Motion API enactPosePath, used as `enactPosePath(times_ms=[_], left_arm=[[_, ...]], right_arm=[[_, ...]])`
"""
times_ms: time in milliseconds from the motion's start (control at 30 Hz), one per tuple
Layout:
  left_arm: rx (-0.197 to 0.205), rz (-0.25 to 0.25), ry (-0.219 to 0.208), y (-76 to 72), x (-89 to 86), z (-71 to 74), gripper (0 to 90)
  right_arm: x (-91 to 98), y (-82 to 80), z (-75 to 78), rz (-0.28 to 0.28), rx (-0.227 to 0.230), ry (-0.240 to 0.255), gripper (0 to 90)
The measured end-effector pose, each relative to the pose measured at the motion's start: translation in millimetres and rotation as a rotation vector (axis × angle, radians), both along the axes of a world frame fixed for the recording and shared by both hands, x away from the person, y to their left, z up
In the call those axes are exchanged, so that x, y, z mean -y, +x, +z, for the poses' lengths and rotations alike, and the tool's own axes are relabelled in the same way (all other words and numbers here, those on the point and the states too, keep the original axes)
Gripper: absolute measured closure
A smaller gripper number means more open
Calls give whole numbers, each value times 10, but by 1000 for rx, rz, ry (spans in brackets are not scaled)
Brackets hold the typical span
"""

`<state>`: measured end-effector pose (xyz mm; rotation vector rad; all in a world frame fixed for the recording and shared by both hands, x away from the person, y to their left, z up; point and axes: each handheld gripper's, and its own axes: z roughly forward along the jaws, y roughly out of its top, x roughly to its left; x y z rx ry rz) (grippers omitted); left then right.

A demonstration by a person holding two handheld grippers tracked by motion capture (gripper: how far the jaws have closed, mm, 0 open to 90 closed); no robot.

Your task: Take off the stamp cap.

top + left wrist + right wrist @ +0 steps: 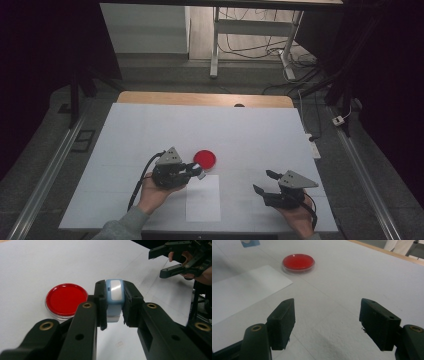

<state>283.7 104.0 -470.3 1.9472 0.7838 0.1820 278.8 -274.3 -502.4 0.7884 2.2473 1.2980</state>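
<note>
- Starting on the left: the left gripper (196, 171) is clamped on a small light-blue block (114, 298) with a pale, shiny top face. In the left gripper view you can see both black jaws pressed right against its sides, and it sits upright between them.
- Whether the block's bottom is resting on the tabletop (150, 125) or just off it, I honestly can't tell.
- Just past the left gripper's tips, slightly to one side, there's a round red dish (205, 158) with a clear rim lying flat on the tabletop. It's close to the block but not touching it.
- Right under and beside the left gripper is a white sheet of paper (203, 200), flat, running back toward the person's edge.
- Then the right gripper (263, 181), well apart from the left one, held in the person's right hand. Its jaws are spread wide with nothing between them, just bare tabletop below in the right gripper view.
- From the right gripper, the red dish is off ahead and the paper corner sits between them.
</note>
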Motion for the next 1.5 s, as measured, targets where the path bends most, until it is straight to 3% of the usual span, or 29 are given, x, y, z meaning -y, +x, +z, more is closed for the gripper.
enactPosePath(times_ms=[367, 1500], left_arm=[[-4, 0, -13, 4, -7, 2, 757], [-8, 0, -9, 16, 23, -27, 757]], right_arm=[[-157, -15, -11, 38, 2, 0, 282], [-582, -31, -90, 71, 27, -11, 291]])
